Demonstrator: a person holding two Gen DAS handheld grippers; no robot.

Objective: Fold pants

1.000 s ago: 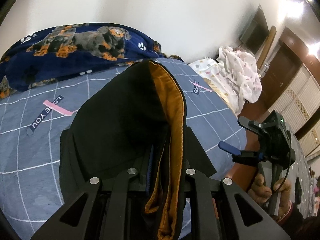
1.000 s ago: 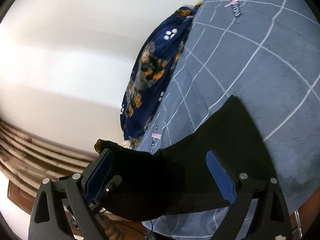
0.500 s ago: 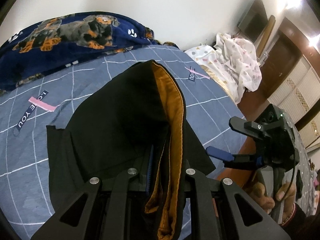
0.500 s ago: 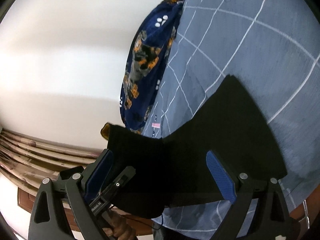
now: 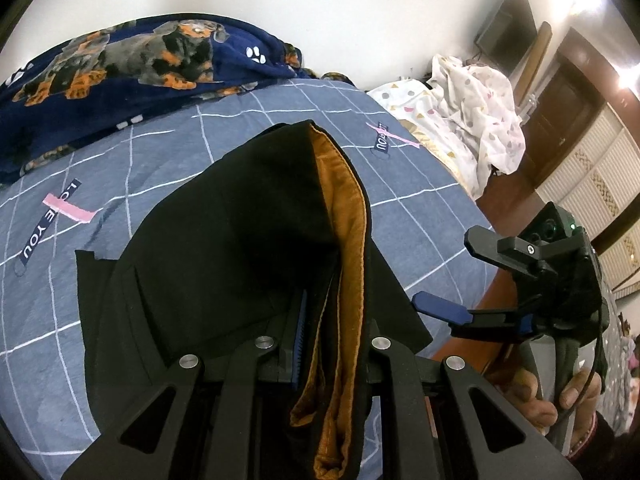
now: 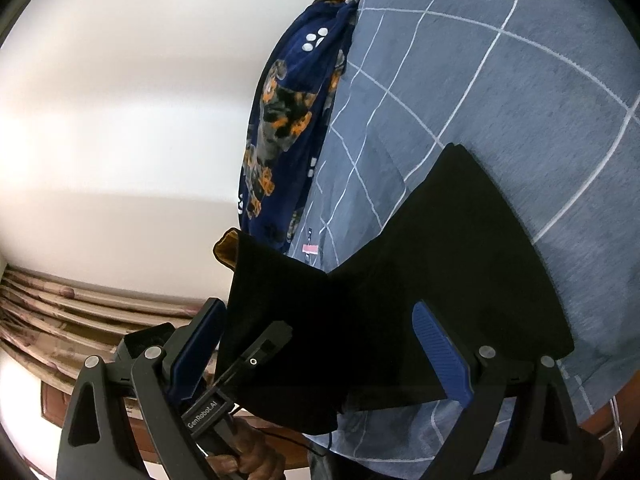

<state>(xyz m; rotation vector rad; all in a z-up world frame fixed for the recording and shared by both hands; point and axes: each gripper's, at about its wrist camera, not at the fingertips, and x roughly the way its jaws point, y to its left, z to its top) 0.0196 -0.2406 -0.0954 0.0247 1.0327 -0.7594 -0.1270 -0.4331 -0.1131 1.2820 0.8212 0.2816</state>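
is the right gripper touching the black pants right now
Apart. The left wrist view shows the right gripper open off the bed's edge, with bedsheet visible between its fingers and the pants, which the left gripper clamps.

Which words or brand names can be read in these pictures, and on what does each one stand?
"LOVE YOU": dark label printed on the grey bedspread, crossed by a pink strip.
"GenRobot.AI": white lettering on the left gripper, seen in the right wrist view.
A second label on the bedspread: only "YOU" reads, upside down; the rest is hidden by its pink strip.
A third, small label near the black pants: too small to read.
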